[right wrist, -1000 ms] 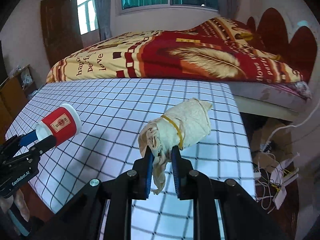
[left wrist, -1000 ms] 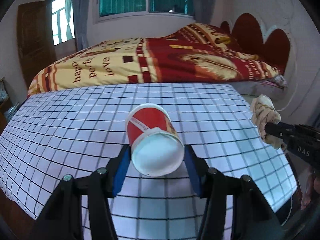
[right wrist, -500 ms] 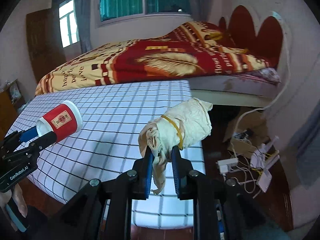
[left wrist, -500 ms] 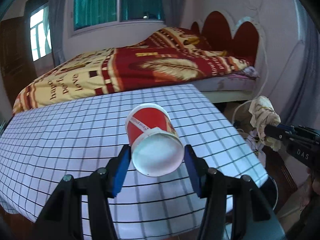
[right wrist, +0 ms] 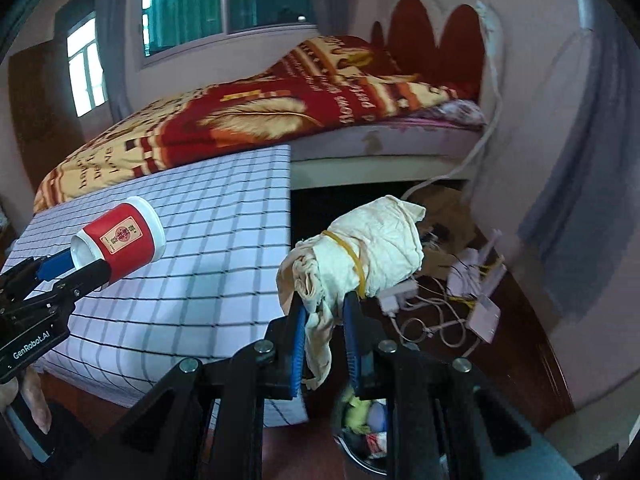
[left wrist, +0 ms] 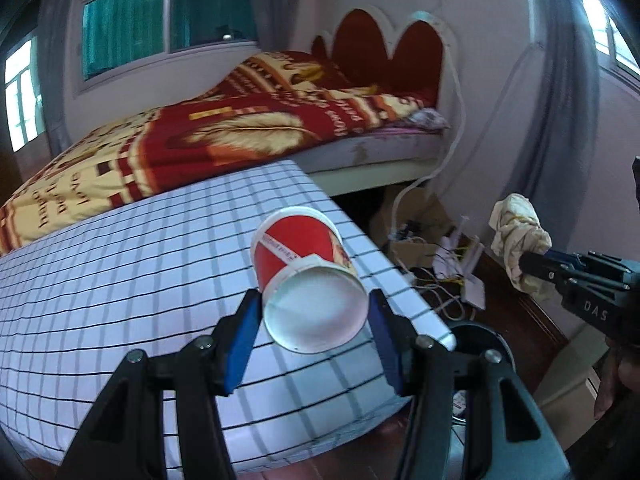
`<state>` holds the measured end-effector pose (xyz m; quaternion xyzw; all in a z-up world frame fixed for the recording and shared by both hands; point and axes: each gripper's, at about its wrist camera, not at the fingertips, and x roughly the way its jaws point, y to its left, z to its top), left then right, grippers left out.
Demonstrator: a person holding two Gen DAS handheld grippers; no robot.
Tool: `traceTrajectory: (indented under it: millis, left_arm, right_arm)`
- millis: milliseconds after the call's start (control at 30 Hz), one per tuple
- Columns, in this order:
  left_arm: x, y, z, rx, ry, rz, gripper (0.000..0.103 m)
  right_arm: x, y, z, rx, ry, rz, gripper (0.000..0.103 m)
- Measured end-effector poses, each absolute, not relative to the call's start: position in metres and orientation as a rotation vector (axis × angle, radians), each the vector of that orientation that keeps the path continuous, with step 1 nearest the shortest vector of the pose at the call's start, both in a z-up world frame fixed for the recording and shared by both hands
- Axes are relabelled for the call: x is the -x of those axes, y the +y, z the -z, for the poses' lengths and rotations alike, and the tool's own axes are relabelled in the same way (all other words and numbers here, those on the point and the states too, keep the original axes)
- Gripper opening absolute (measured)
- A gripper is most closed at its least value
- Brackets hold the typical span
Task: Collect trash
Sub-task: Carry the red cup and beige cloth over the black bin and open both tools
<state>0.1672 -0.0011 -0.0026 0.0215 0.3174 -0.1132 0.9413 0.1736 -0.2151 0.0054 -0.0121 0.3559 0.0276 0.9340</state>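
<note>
Over the surface's corner, left claw [left wrist: 314, 338]: I grip the red paper cup [left wrist: 308, 280] by its base, tipped on its side.
Right claw [right wrist: 323, 320]: I pinch the rubber-banded rag bundle [right wrist: 360, 256] above the trash bin [right wrist: 366, 432].
Surface [left wrist: 120, 280]: checked cloth.
Beyond: bed [left wrist: 240, 132] under a red-and-yellow blanket.

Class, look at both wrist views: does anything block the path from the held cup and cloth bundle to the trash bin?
Nothing visible does. The cloth bundle hangs just above the bin; the cup has open air toward it.
</note>
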Motion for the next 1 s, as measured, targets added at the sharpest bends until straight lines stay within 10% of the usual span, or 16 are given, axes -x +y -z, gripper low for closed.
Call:
traceTrajectory:
  millis: [1000]
  left_arm:
    - [-0.145, -0.170, 0.085, -0.186, 0.832, 0.592, 0.055]
  right_arm:
    - [-0.120, -0.358, 0.090, -0.031, 0.910, 0.099, 0.019]
